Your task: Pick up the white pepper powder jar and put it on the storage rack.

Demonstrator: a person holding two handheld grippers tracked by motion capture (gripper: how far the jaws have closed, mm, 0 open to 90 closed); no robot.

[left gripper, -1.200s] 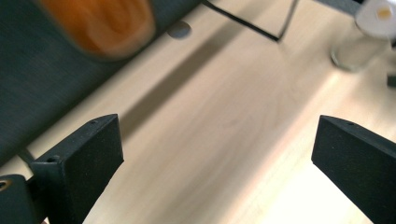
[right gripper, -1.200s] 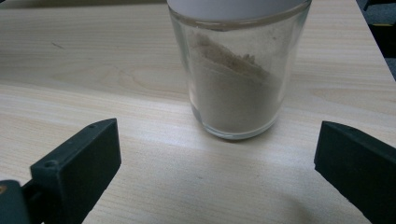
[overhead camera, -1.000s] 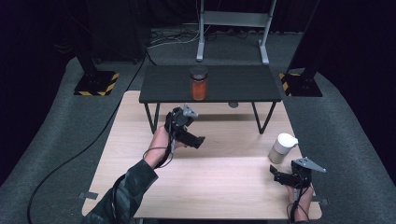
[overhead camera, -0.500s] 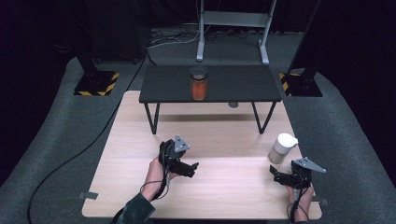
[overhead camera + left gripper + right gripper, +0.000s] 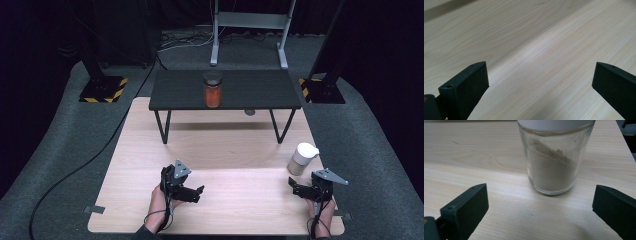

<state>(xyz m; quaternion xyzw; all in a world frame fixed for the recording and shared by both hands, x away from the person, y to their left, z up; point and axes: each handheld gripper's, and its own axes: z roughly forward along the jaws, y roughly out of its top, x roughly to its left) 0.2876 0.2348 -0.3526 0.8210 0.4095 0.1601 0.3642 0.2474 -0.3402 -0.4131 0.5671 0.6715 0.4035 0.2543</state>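
Note:
A glass jar [image 5: 301, 159] with a white lid stands at the right of the wooden table; up close, the jar [image 5: 554, 162] holds beige powder. My right gripper [image 5: 295, 186] rests just in front of it, near the table's front edge. Its jaws are wide open [image 5: 539, 195] and face the jar without touching it. My left gripper [image 5: 197, 192] lies low at the front left of the table, held by a hand. It is open too [image 5: 539, 75], with only bare wood between its jaws. A jar of orange contents [image 5: 213, 90] stands on a small black table [image 5: 260, 92] at the back.
The black table stands on thin legs [image 5: 162, 127] over the far part of the wooden table [image 5: 235, 150]. A small round grey thing [image 5: 250, 112] lies under its front edge. Grey carpet, a cable [image 5: 80, 167] and stand bases [image 5: 102, 89] surround the table.
My left gripper has drawn back from near the black table towards the front edge and dropped low. The right gripper and both jars have stayed put.

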